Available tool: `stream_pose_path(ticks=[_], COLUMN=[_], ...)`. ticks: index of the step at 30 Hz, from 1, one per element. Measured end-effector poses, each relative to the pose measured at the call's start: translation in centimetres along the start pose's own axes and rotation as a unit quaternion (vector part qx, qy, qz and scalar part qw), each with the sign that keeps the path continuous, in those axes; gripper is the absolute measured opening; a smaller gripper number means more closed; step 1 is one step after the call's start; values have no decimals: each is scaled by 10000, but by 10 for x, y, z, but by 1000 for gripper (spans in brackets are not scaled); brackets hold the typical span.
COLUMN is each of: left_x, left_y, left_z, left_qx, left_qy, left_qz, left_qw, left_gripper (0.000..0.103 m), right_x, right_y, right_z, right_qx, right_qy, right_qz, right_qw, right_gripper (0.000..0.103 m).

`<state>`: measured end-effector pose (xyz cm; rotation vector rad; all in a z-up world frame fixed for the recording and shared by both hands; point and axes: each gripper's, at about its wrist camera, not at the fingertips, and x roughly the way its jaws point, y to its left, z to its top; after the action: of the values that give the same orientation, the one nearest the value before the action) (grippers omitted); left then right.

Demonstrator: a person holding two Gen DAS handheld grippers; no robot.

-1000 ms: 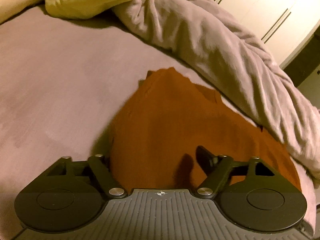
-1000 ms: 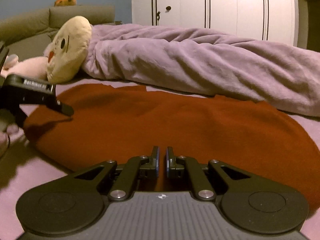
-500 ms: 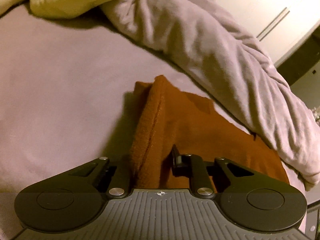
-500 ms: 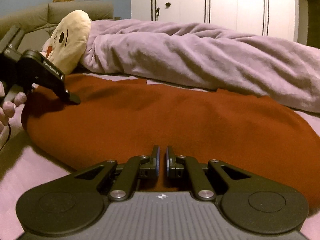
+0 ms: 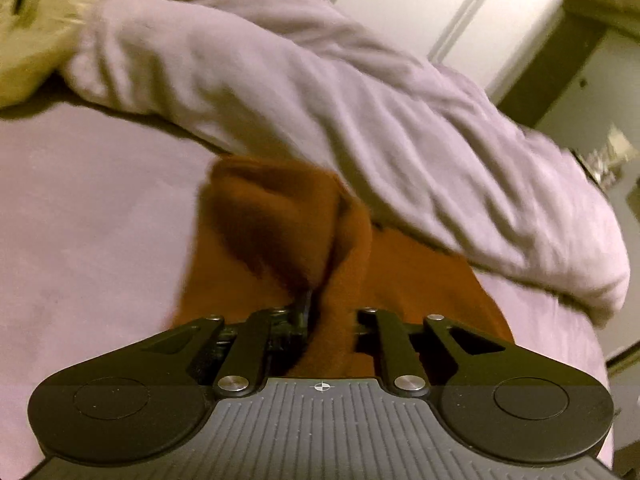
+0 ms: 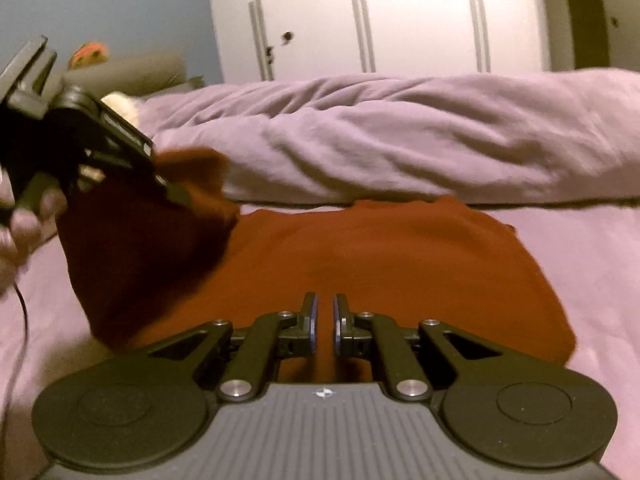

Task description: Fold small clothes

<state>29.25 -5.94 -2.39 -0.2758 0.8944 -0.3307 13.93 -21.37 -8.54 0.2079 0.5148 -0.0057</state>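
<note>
A rust-orange garment [image 6: 380, 256] lies spread on the lilac bed sheet [image 6: 592, 248]. My left gripper [image 5: 332, 312] is shut on the garment's left edge [image 5: 340, 300], and the cloth bunches up between its fingers and lifts off the bed. In the right wrist view the left gripper [image 6: 176, 196] holds that raised flap [image 6: 132, 248] above the rest of the garment. My right gripper [image 6: 324, 320] is shut with a narrow slit between its blue pads, low over the garment's near edge; I cannot tell whether it pinches cloth.
A rumpled lilac duvet [image 6: 400, 136] lies along the far side of the garment. A yellow plush toy [image 5: 28, 20] sits at the far left. White wardrobe doors [image 6: 400, 16] stand behind the bed.
My left gripper closed on the garment's left edge, then lifted it and carried it rightward over the rest of the cloth. My right gripper stayed in place.
</note>
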Motion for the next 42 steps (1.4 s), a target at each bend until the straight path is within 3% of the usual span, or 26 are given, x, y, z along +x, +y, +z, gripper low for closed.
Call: stream_pose_path(ticks=[3, 7, 9, 10, 11, 14, 16, 18, 20, 24, 27, 33, 37, 38, 39, 40, 42], left_x=[27, 37, 18, 1, -19, -79, -104, -111, -105, -82, -69, -54, -52, -52, -52, -51, -55], left_y=[-27, -41, -40, -36, -29, -8, 9, 31, 58, 99, 112, 116, 110, 110, 110, 110, 109], left_z=[-26, -54, -58, -59, -61, -63, -62, -61, -58, -58, -60, -61, -66, -67, -66, -65, -62], left_qx=[209, 1132, 1298, 1181, 1069, 914, 849, 732, 401, -210, -292, -162, 3, 5, -11, -15, -14], left_qy=[334, 177, 174, 142, 58, -470, -875, -1058, -930, -616, -529, -434, -476, -471, -468, -450, -439], left_qz=[64, 473, 386, 155, -99, -408, -163, 240, 673, 1121, 1354, 1411, 1497, 1481, 1461, 1455, 1411], left_qw=[9992, 9923, 9906, 9928, 9942, 9939, 9924, 9914, 9926, 9916, 9889, 9889, 9876, 9879, 9882, 9883, 9890], left_gripper=[9, 18, 39, 56, 66, 76, 80, 80, 80, 79, 79, 80, 80, 80, 80, 80, 80], right_x=[0, 7, 9, 9, 9, 11, 9, 5, 5, 25, 50, 117, 139, 143, 146, 149, 152], right_y=[-14, -27, -33, -33, -33, -31, -29, -25, -18, 7, 25, 37, 40, 41, 43, 45, 48], right_z=[0, -5, -6, -8, -7, -2, 3, 11, 21, 44, 57, 56, 53, 53, 53, 52, 51], right_qx=[268, 447, 558, 550, 516, 476, 480, 532, 629, 706, 834, 1508, 1992, 2029, 2043, 2036, 1992], right_qy=[19, 179, 273, 272, 279, 277, 219, 148, 129, 235, 439, 1470, 1676, 1722, 1757, 1809, 1868], right_qz=[21, 52, 161, 179, 196, 213, 204, 315, 537, 1016, 1291, 1485, 1576, 1597, 1624, 1647, 1618], right_qw=[9996, 9988, 9979, 9980, 9981, 9983, 9984, 9980, 9965, 9920, 9871, 9662, 9526, 9506, 9492, 9480, 9483], right_gripper=[9, 10, 11, 11, 11, 17, 22, 22, 22, 24, 36, 37, 36, 36, 29, 8, 7])
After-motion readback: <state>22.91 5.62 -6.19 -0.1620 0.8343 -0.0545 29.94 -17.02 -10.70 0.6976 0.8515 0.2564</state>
